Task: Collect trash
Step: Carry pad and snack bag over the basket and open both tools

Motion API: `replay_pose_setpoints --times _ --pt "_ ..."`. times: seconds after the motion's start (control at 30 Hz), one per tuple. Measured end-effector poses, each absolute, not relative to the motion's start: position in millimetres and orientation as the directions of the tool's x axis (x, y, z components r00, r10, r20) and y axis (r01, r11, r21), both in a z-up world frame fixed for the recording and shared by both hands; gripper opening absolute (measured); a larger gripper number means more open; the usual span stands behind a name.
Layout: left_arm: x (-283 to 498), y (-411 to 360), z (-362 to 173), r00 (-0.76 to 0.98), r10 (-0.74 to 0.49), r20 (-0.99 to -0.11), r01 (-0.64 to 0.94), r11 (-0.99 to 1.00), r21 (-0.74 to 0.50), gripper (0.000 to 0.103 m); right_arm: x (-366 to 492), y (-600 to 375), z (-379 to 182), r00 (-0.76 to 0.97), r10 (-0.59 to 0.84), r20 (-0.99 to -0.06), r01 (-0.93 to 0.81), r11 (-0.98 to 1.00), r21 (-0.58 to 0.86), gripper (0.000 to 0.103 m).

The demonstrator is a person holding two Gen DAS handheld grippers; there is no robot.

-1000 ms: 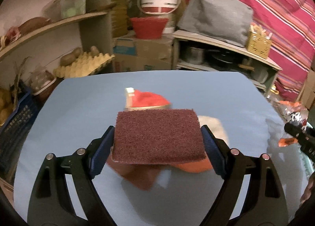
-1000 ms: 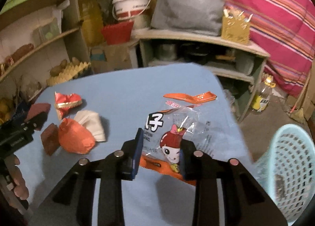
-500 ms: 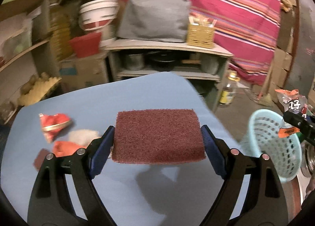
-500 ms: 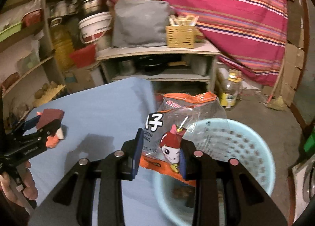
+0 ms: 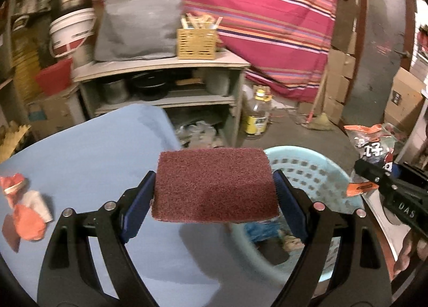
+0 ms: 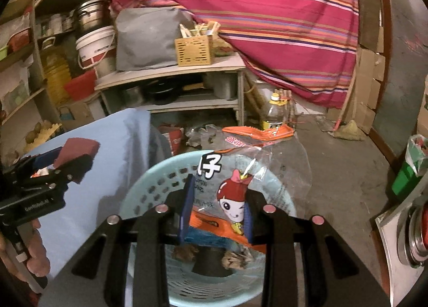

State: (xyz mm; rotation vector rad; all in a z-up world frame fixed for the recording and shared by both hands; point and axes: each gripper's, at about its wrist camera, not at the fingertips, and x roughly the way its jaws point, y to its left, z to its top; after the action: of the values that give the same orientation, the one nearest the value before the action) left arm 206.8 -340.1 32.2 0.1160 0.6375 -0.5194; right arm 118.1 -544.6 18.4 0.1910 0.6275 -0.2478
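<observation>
My left gripper (image 5: 215, 189) is shut on a maroon scouring pad (image 5: 214, 184), held flat over the blue table's right edge, next to the light blue perforated basket (image 5: 315, 170). My right gripper (image 6: 218, 205) is shut on a clear and orange snack wrapper (image 6: 240, 173) with a cartoon girl, hanging directly above the basket (image 6: 149, 189), which holds some scraps at its bottom. In the right wrist view the left gripper (image 6: 67, 162) with the pad (image 6: 77, 149) shows at the left. An orange crumpled wrapper (image 5: 28, 222), white paper (image 5: 40, 202) and a red wrapper (image 5: 13, 182) lie on the table.
The blue table (image 5: 93, 173) ends just left of the basket, which stands on the concrete floor. Behind are a grey shelf unit (image 5: 160, 87) with pots, an oil bottle (image 5: 258, 111), a striped red cloth and cardboard boxes. A green bin (image 6: 409, 170) stands at the right.
Both grippers swung right, off the table toward the basket. The wrapper now hangs above the basket, and the pad has reached the table's right edge. Grips unchanged.
</observation>
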Motion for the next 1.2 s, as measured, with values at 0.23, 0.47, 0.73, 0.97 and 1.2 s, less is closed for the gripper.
replay_pose_setpoints --times 0.23,0.47,0.73,0.97,1.2 --pt "196.0 -383.2 25.8 0.643 -0.469 -0.605 0.542 0.837 -0.074 0.084 105.8 -573.0 11.3 0.775 -0.185 -0.604 0.323 0.938 0.127 0.031" --pt "198.6 -402.7 20.8 0.619 -0.485 -0.618 0.557 0.825 -0.089 0.096 102.3 -595.2 5.2 0.767 -0.193 -0.612 0.354 0.923 0.152 0.031" --pt "204.0 -374.1 27.7 0.687 -0.42 -0.593 0.5 0.866 -0.035 0.097 115.2 -580.9 0.5 0.764 -0.18 -0.619 0.33 0.934 0.137 0.031" --pt "214.6 -341.4 34.1 0.713 -0.385 -0.586 0.452 0.891 -0.035 0.097 132.7 -556.0 -4.0 0.751 -0.199 -0.63 0.325 0.942 0.089 0.052" --pt "220.7 -319.4 36.4 0.727 -0.36 -0.584 0.422 0.906 -0.033 0.097 143.2 -541.2 -13.9 0.715 -0.223 -0.663 0.338 0.94 0.048 0.073"
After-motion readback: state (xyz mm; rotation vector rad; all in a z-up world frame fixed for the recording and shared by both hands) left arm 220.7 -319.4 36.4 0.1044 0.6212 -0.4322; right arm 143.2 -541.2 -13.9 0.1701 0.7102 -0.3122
